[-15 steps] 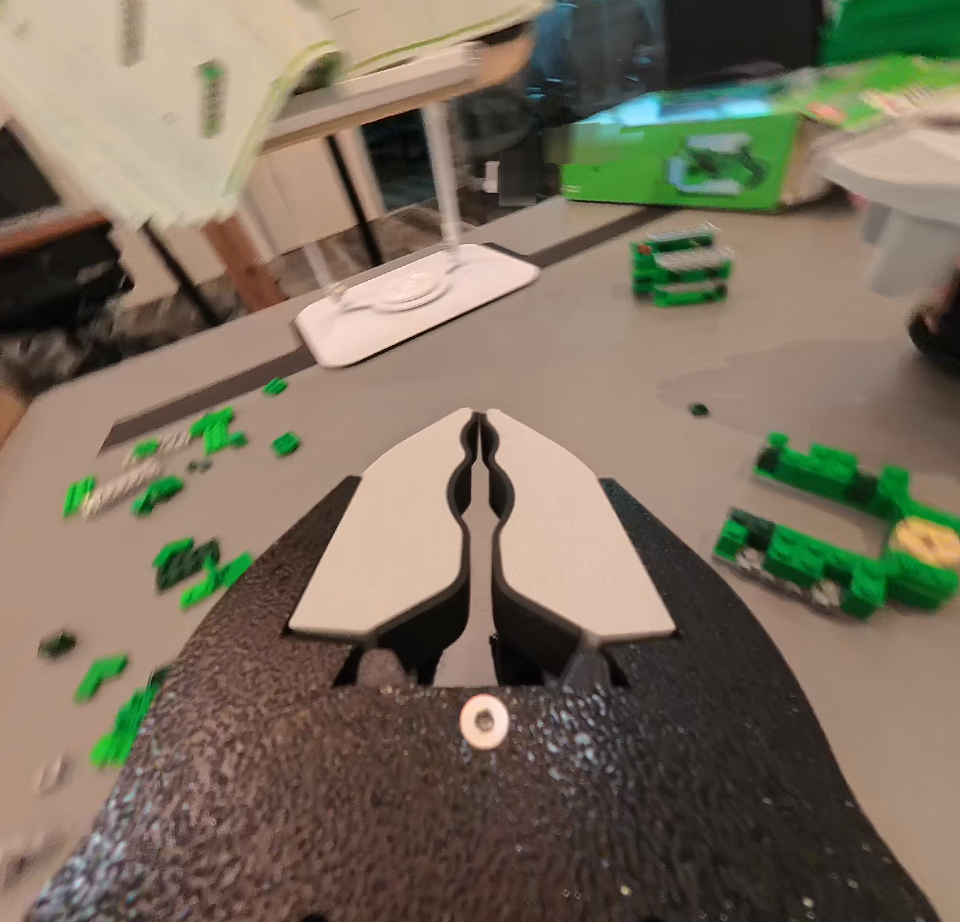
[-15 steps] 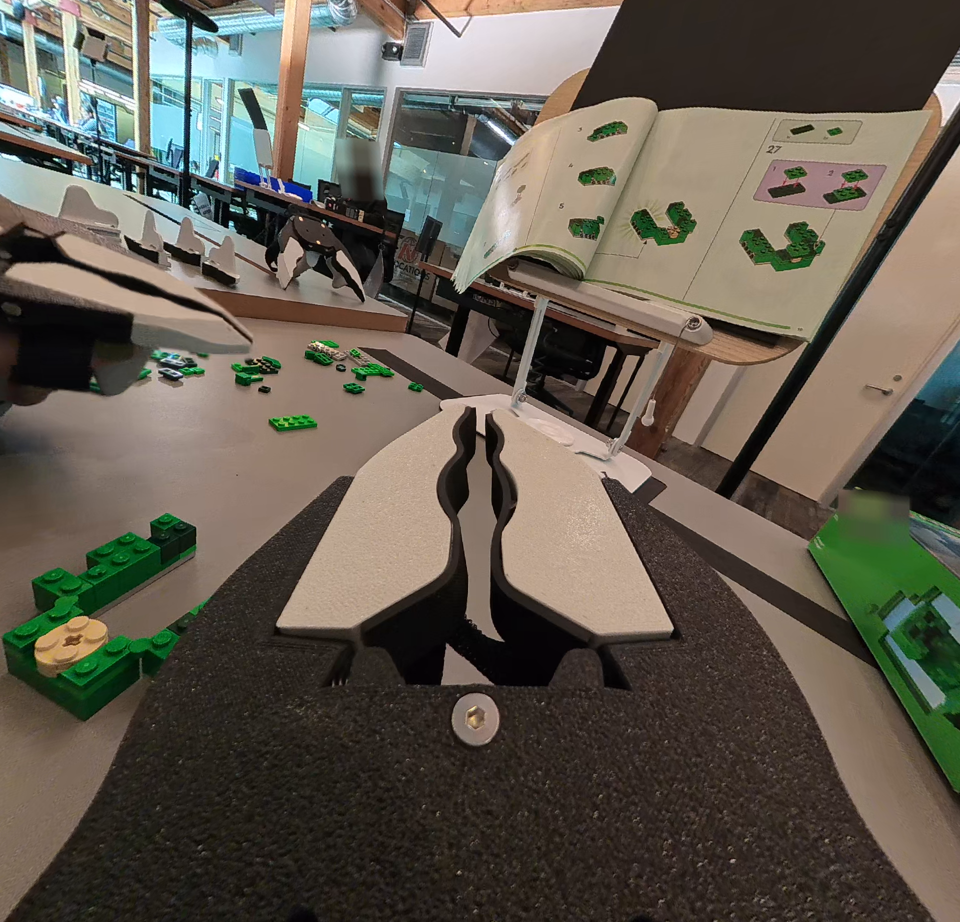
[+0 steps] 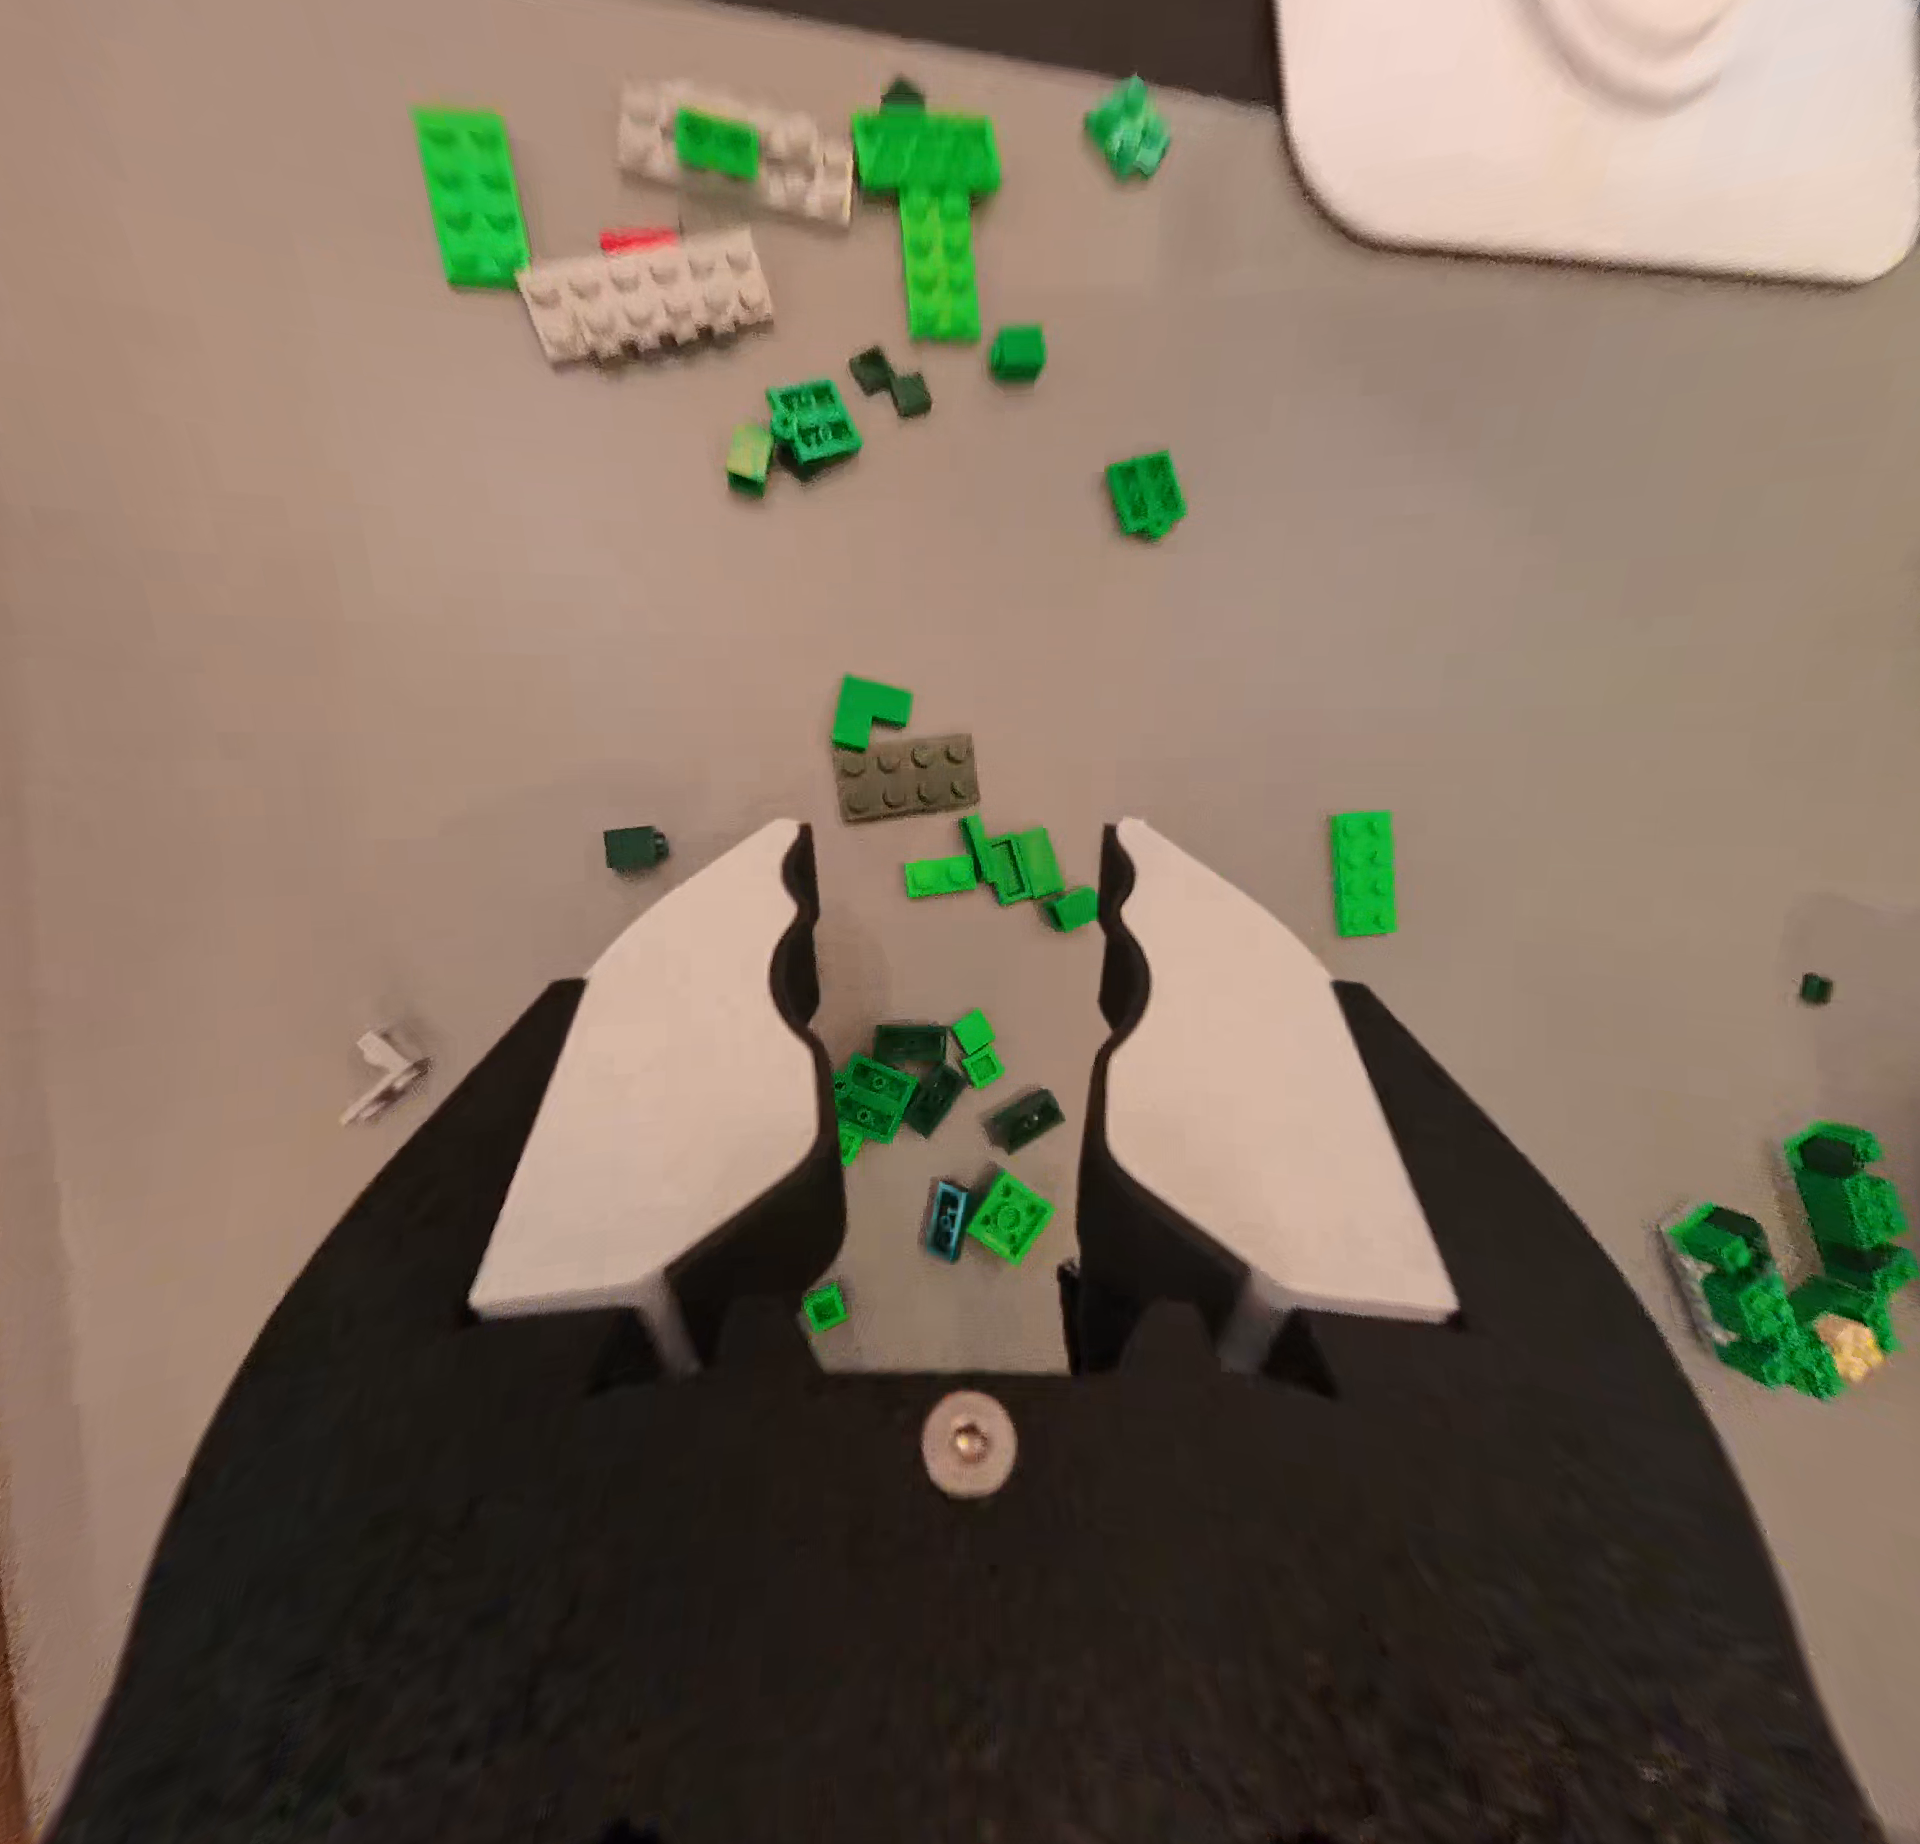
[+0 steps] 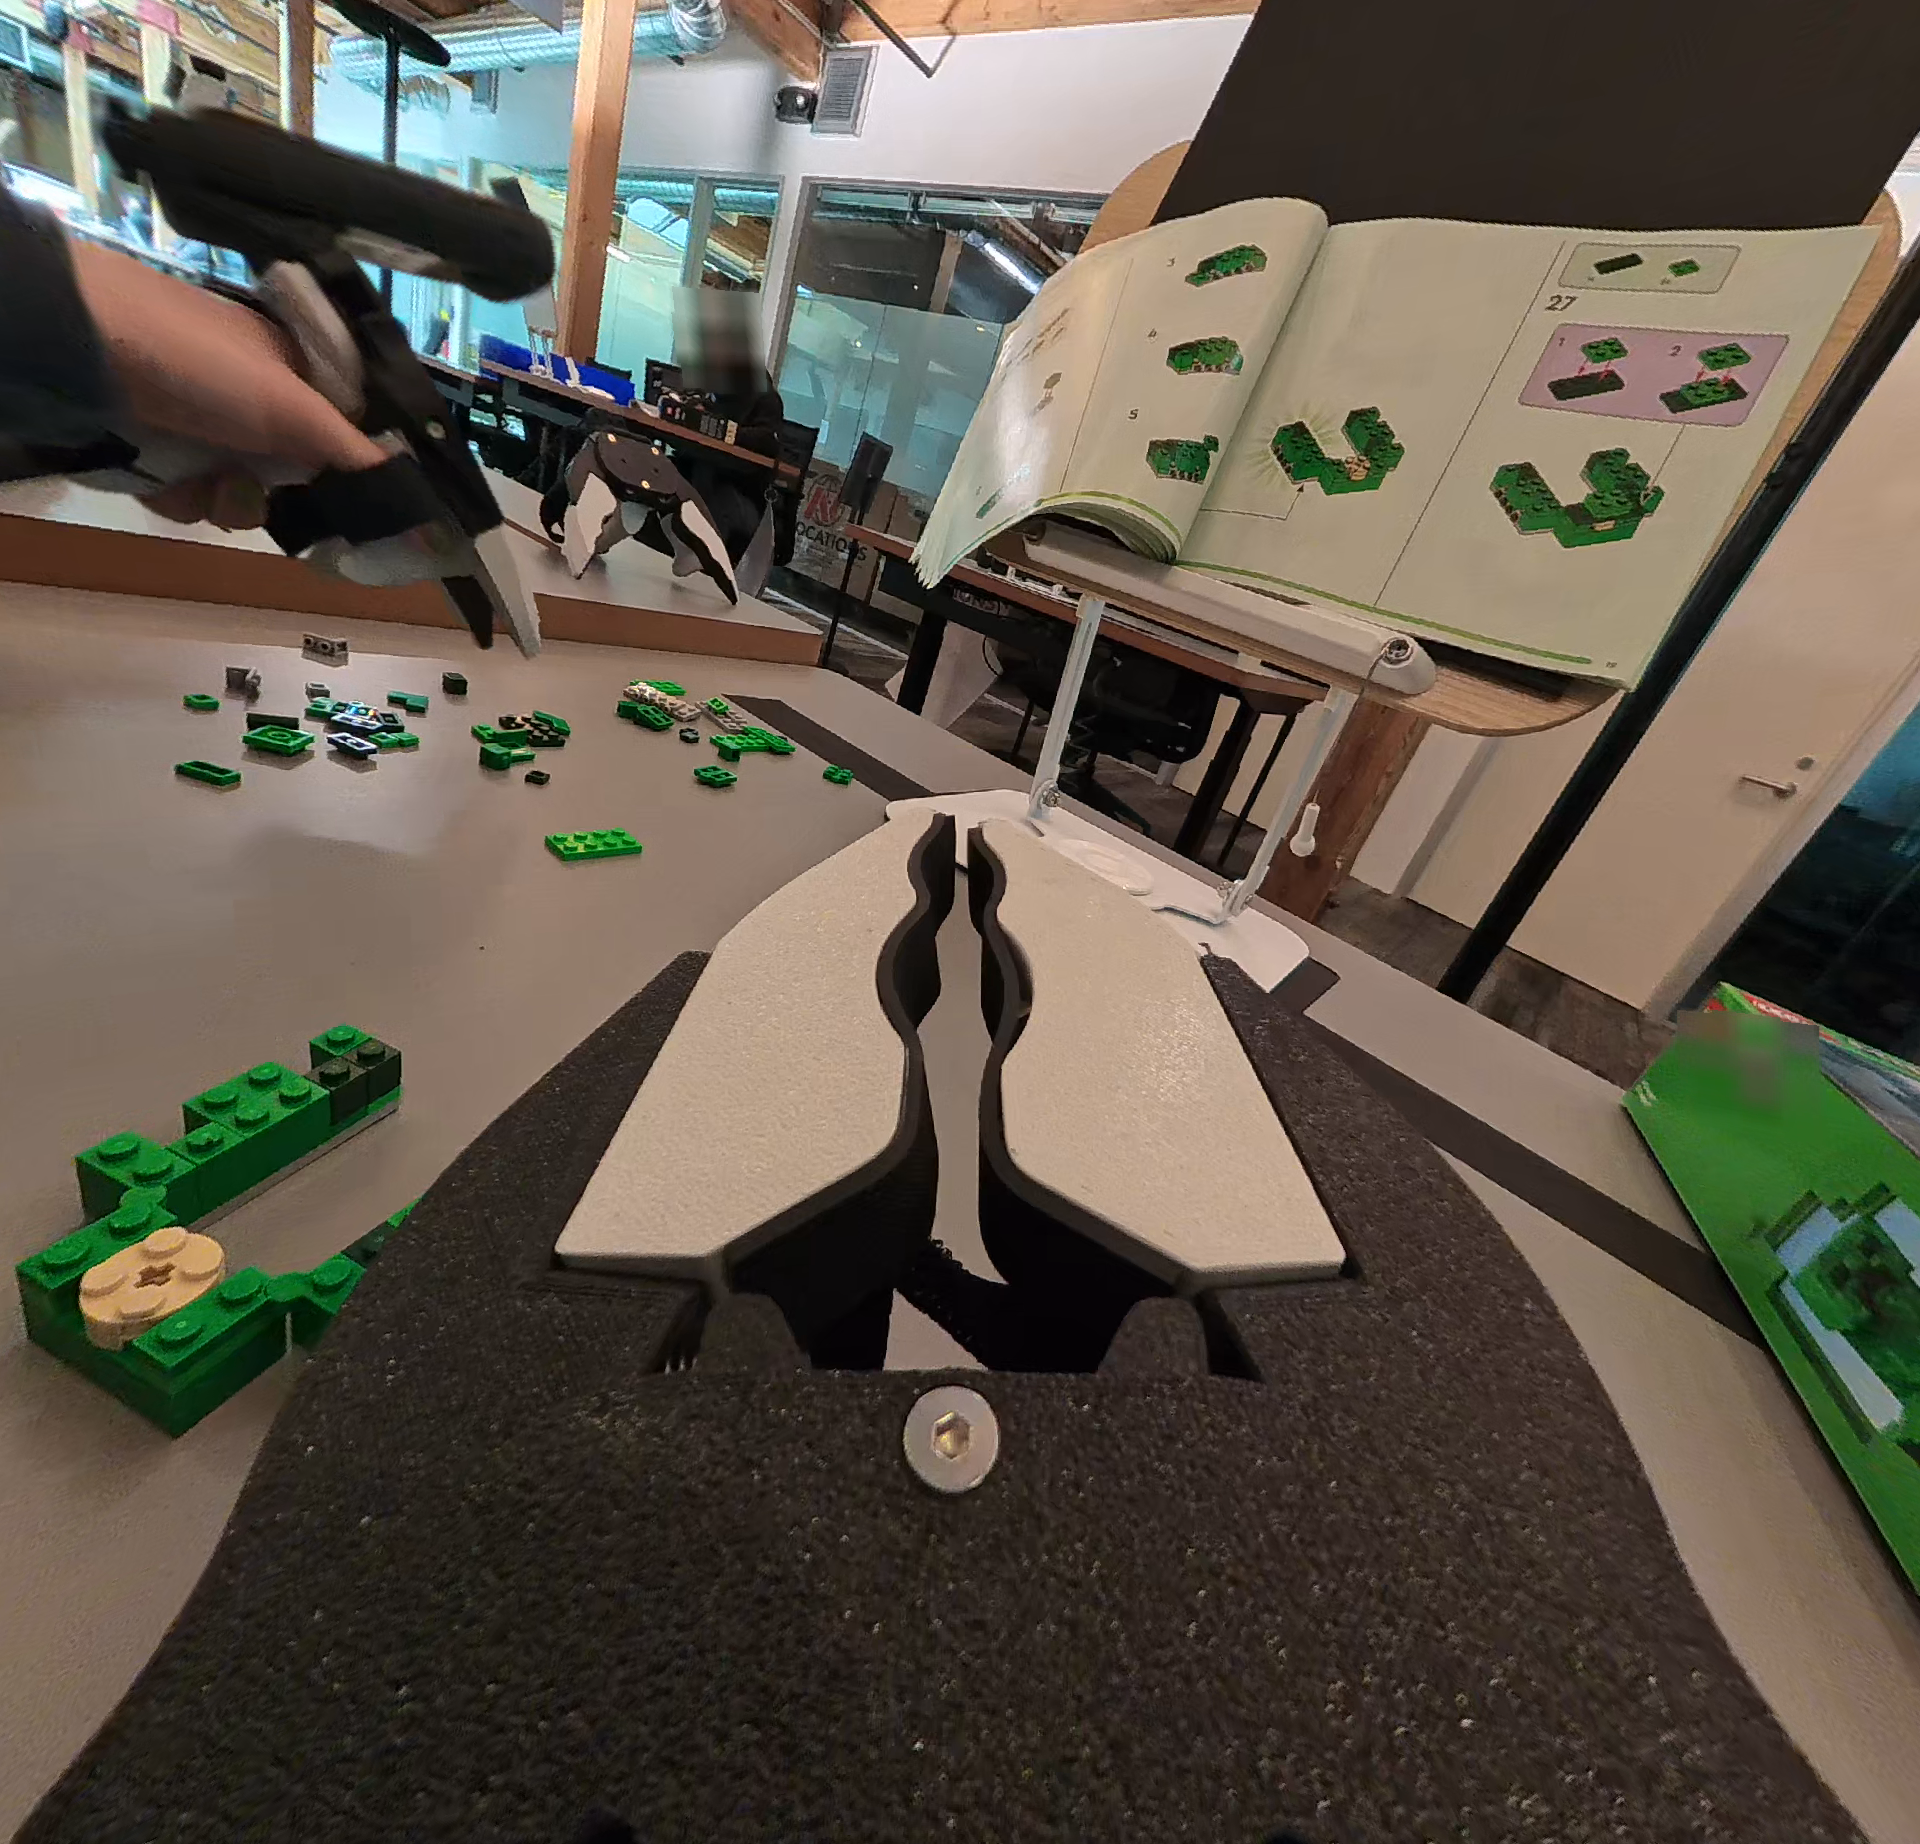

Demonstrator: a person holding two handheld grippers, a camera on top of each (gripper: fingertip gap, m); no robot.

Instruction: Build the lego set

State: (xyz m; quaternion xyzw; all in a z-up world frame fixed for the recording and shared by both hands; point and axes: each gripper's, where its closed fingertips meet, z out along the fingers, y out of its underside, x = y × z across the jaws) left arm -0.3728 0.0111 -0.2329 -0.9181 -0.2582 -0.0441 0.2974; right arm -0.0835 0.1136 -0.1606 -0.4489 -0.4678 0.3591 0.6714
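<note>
My left gripper [image 3: 956, 838] is open and empty, pointing down over loose bricks on the grey table [image 3: 312, 651]. Several small green pieces [image 3: 914, 1077] lie below the gap between its fingers. A dark grey plate [image 3: 906, 774] and a green corner piece [image 3: 868, 708] lie just beyond the tips. It also shows in the right wrist view [image 4: 499, 615], raised above the scattered pieces [image 4: 353, 729]. The U-shaped green build with a tan round piece [image 4: 156, 1264] sits at that view's left, and at the left wrist view's right edge [image 3: 1808, 1264]. My right gripper [image 4: 951, 828] is shut and empty, low over the table.
An open instruction booklet [image 4: 1382, 412] rests on a white stand [image 4: 1143, 859] at the table's far edge; its base [image 3: 1600, 90] shows top right. A green box [image 4: 1808, 1233] lies at the right. Grey plates [image 3: 644, 298] and green plates [image 3: 935, 205] lie farther out. A spare gripper [image 4: 639, 516] sits on another table. Some 30 centimetres of space lies between my two pairs of fingers. About 4 centimetres separates my left fingertips from the dark grey plate [image 3: 906, 774]. It turns up in the right wrist view [image 4: 537, 731] as well.
My left gripper has swung left and tipped down over the loose bricks, and its jaws have opened. The right gripper has stayed put and shut.
</note>
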